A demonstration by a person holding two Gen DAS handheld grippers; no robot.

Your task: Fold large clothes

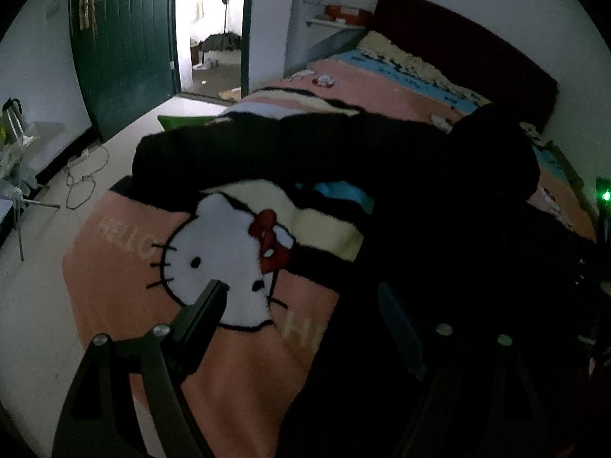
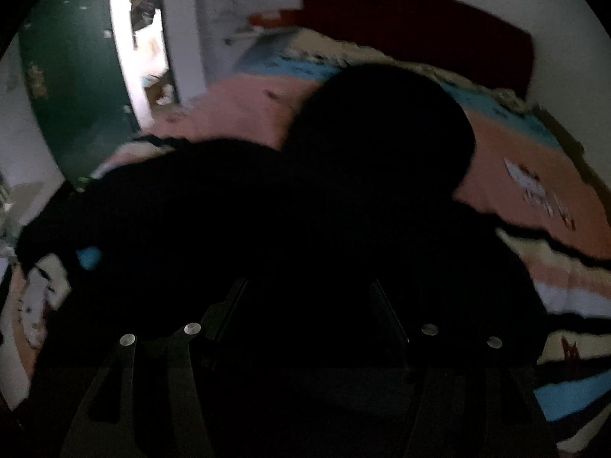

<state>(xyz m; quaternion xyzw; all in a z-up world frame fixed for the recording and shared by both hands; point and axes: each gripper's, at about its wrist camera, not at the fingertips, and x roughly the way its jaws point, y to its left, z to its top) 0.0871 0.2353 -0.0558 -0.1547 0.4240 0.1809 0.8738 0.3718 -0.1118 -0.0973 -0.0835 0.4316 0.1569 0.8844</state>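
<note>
A large black garment (image 1: pixel 401 175) lies spread across a bed covered with a pink Hello Kitty blanket (image 1: pixel 126 286). One sleeve stretches left toward the bed's edge. My left gripper (image 1: pixel 298 290) is open above the blanket, its left finger (image 1: pixel 208 305) over the cat's face and its right finger dim against the black cloth. In the right wrist view the black garment (image 2: pixel 305 198) fills the middle. My right gripper (image 2: pixel 309 294) is open just above it, fingers spread and hard to make out against the cloth. A rounded hood-like part (image 2: pixel 382 126) lies beyond.
A dark red headboard (image 1: pixel 477 49) stands at the far end of the bed. A green door (image 1: pixel 122 38) stands open at the left, with a lit doorway beside it. Cables (image 1: pixel 80 179) lie on the pale floor, with a kettle (image 1: pixel 11 118) at far left.
</note>
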